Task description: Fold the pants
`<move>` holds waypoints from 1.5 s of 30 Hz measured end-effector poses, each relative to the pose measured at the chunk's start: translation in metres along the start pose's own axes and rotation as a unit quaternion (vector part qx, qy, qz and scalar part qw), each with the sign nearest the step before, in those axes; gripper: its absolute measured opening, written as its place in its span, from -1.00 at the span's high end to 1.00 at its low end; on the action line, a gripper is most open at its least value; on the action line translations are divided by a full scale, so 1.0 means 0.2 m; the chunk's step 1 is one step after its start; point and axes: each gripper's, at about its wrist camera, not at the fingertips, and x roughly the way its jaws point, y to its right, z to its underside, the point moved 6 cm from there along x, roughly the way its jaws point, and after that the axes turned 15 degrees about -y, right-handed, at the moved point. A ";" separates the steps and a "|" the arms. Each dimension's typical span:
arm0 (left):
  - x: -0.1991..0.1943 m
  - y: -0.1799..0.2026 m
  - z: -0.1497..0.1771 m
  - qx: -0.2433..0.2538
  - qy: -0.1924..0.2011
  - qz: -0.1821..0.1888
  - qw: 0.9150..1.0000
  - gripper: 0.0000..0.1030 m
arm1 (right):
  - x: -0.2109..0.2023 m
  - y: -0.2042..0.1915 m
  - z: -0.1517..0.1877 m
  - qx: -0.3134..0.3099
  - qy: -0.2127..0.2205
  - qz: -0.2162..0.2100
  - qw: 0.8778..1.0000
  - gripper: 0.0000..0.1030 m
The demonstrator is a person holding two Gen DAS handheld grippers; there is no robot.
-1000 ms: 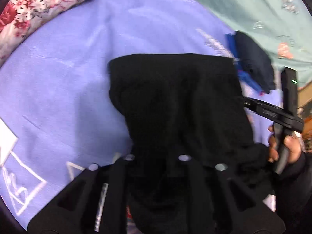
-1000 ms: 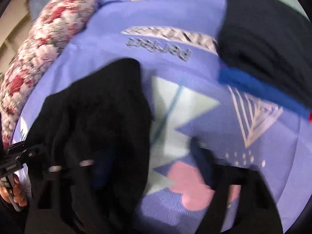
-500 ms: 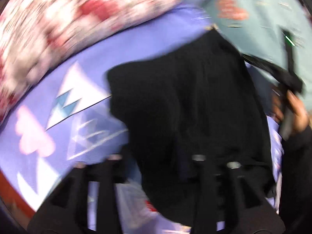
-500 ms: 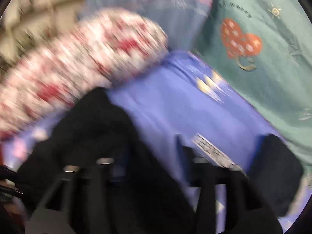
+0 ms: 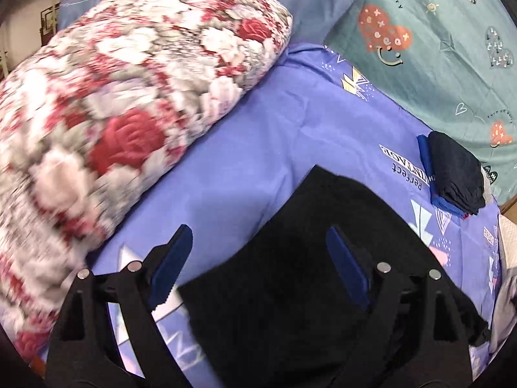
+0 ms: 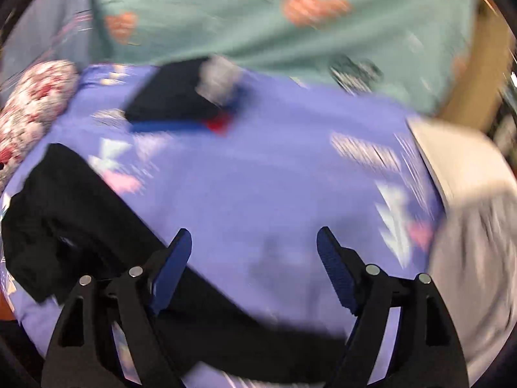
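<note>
The black pants point(image 5: 310, 274) lie folded in a flat bundle on the purple bedsheet point(image 5: 258, 148). My left gripper point(image 5: 258, 252) is open and empty, raised above the pants' near left edge. In the right wrist view the pants point(image 6: 84, 226) lie at the lower left, running under the left finger. My right gripper point(image 6: 253, 249) is open and empty over bare sheet point(image 6: 274, 177) to the right of the pants. This view is blurred.
A floral quilt point(image 5: 113, 97) lies bunched at the left. A teal blanket point(image 5: 436, 64) covers the back right. A folded dark garment on a blue one point(image 5: 452, 174) sits at the far right; it also shows in the right wrist view point(image 6: 174, 100). Grey and white cloth point(image 6: 468, 210) lies at the right.
Both grippers have let go of the black pants, opened and lifted away. The pants now lie on the sheet. Both cameras have swung upward toward the bed's far side.
</note>
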 end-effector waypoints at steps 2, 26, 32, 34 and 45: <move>0.09 0.07 -0.06 0.012 -0.011 -0.004 1.000 -0.68 | 0.03 0.26 0.24 0.057 -0.023 0.017 0.998 -0.55; 0.37 0.14 0.05 0.004 -0.101 -0.030 0.994 -0.68 | -0.41 0.37 0.57 -0.151 0.086 -0.125 0.977 0.46; 0.45 0.16 0.02 0.003 -0.114 -0.040 0.993 -0.68 | -0.08 0.53 1.00 -0.069 -0.027 -0.136 0.988 0.09; 0.47 0.18 0.00 0.003 -0.117 -0.037 0.992 -0.68 | -0.12 0.58 1.00 -0.017 0.002 -0.160 0.987 -0.33; 0.51 0.25 -0.08 0.066 -0.117 -0.077 0.988 -0.70 | 0.38 0.47 0.73 0.118 -0.095 -0.151 0.977 -0.45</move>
